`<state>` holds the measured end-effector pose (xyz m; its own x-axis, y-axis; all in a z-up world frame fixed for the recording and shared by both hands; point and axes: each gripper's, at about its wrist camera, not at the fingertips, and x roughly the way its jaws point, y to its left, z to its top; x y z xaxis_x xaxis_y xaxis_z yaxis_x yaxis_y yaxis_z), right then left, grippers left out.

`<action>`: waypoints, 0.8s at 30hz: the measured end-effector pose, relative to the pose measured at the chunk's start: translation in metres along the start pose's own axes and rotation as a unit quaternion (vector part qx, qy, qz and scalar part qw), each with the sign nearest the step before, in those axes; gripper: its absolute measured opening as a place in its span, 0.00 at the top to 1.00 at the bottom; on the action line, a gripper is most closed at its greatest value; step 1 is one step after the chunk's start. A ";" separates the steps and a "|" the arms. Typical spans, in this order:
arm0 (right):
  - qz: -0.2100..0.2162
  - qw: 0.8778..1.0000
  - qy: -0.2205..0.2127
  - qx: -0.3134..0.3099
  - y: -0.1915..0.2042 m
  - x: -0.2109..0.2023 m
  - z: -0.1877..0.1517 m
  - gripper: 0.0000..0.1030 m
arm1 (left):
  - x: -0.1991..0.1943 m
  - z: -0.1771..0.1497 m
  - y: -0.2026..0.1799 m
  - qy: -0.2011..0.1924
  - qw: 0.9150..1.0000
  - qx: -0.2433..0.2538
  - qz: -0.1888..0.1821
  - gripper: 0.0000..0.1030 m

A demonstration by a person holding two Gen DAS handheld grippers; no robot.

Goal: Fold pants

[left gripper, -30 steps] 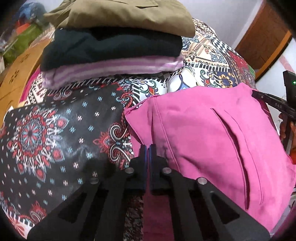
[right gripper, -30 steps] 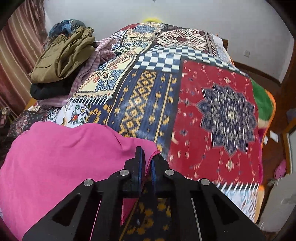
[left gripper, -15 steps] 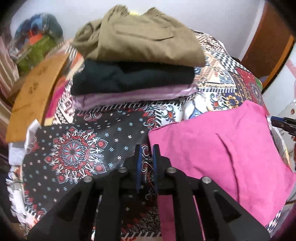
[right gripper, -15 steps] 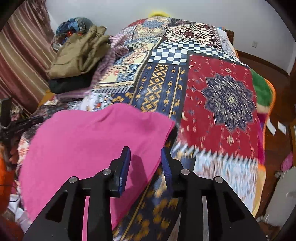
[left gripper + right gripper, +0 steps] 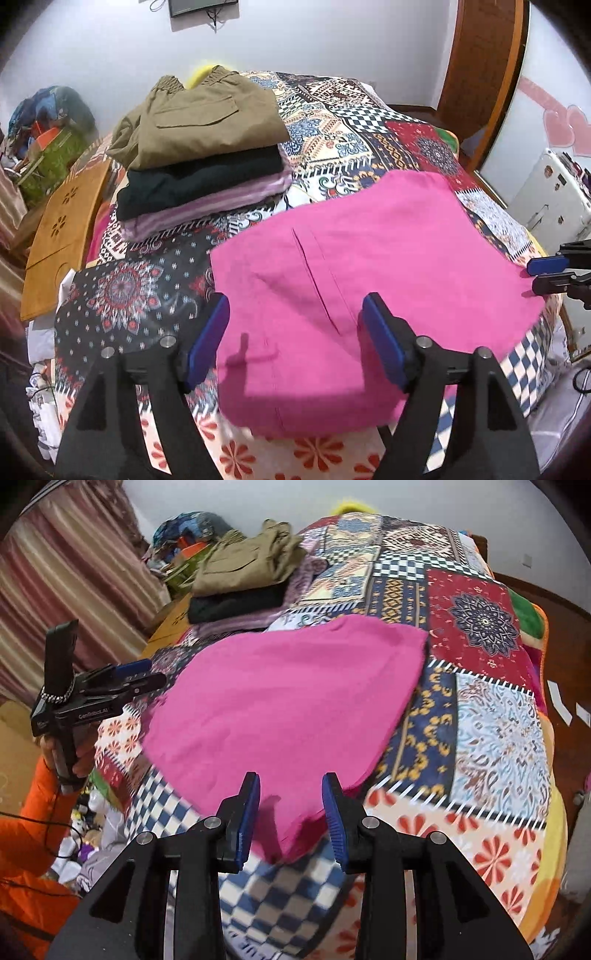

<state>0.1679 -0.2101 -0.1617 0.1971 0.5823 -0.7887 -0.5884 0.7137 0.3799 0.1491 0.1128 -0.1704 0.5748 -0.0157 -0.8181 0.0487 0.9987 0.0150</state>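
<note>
Both claws hang empty above the bed: the left gripper (image 5: 295, 332), its jaws having just swung wide, and the right gripper (image 5: 291, 805), parted more narrowly, each with nothing between its blue pads. Folded into a flat rectangle, the pink pants (image 5: 369, 277) lie on the patchwork bedspread (image 5: 480, 709) near its front edge. Behind them sits a stack of folded clothes (image 5: 199, 155), olive trousers on top.
</note>
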 end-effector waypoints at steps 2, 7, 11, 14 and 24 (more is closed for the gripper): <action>0.001 1.000 0.000 -0.001 0.004 0.003 -0.003 0.69 | -0.002 -0.007 0.004 0.007 1.000 -0.012 0.000 0.28; 0.007 0.999 0.034 -0.002 0.006 0.022 -0.011 0.66 | -0.003 -0.034 0.027 0.028 0.998 -0.063 0.013 0.27; 0.006 0.999 0.039 -0.006 0.006 0.022 -0.011 0.66 | -0.001 -0.059 0.050 0.057 0.989 -0.137 -0.015 0.27; -0.006 0.999 0.033 -0.019 0.011 0.015 -0.007 0.66 | -0.003 -0.072 0.056 0.063 0.979 -0.188 -0.047 0.27; -0.040 0.997 -0.003 -0.071 0.033 -0.002 0.000 0.66 | 0.008 -0.092 0.043 0.079 0.950 -0.281 -0.109 0.18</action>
<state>0.1486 -0.1879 -0.1475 0.2527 0.5276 -0.8110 -0.6753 0.6964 0.2427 0.0811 0.1600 -0.2292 0.4689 -0.2627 -0.8433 -0.3174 0.8409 -0.4384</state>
